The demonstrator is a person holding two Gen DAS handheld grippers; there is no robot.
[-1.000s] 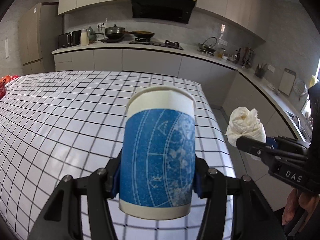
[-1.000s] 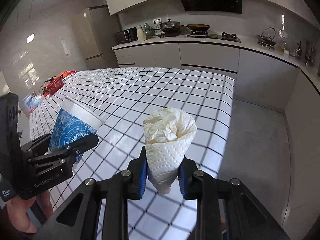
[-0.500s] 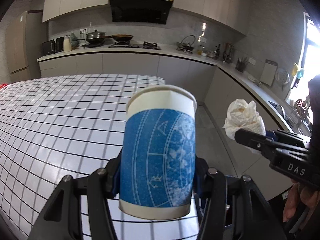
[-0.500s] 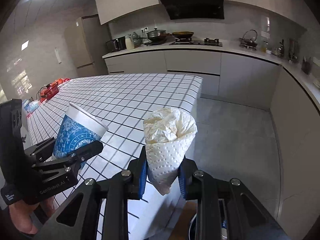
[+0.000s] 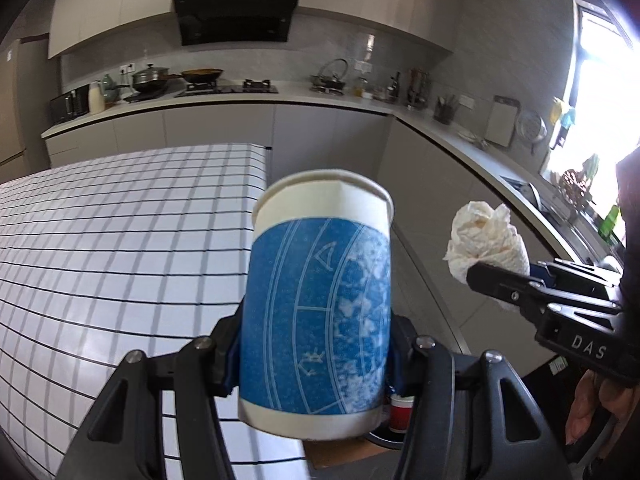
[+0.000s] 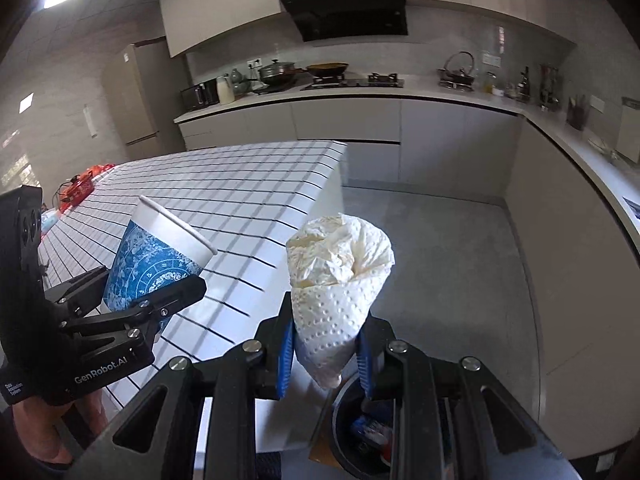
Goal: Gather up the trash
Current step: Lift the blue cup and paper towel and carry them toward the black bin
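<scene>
Fingers of your left gripper (image 5: 316,354) are clenching a blue-and-white paper cup (image 5: 318,304) by its lower half, holding it upright past the corner of the table with the black-gridded white cloth (image 5: 120,240). Your right gripper (image 6: 325,354) is pinching a crumpled white paper towel (image 6: 338,284) between its blue pads, the wad's narrow end pointing down and its fuller end standing above the jaws. Just below that wad, a dark round bin (image 6: 360,436) is sitting on the floor beside the table's end, with coloured scraps lying inside it. In the left wrist view, the rim of the bin and something red and white inside it are peeking out beneath the cup. You are gripping each handle with a bare hand (image 6: 44,436). Farther off, grey floor (image 6: 452,248) is stretching to the kitchen counter (image 6: 400,98), where pots are sitting on the stove under a black range hood (image 6: 348,16).
</scene>
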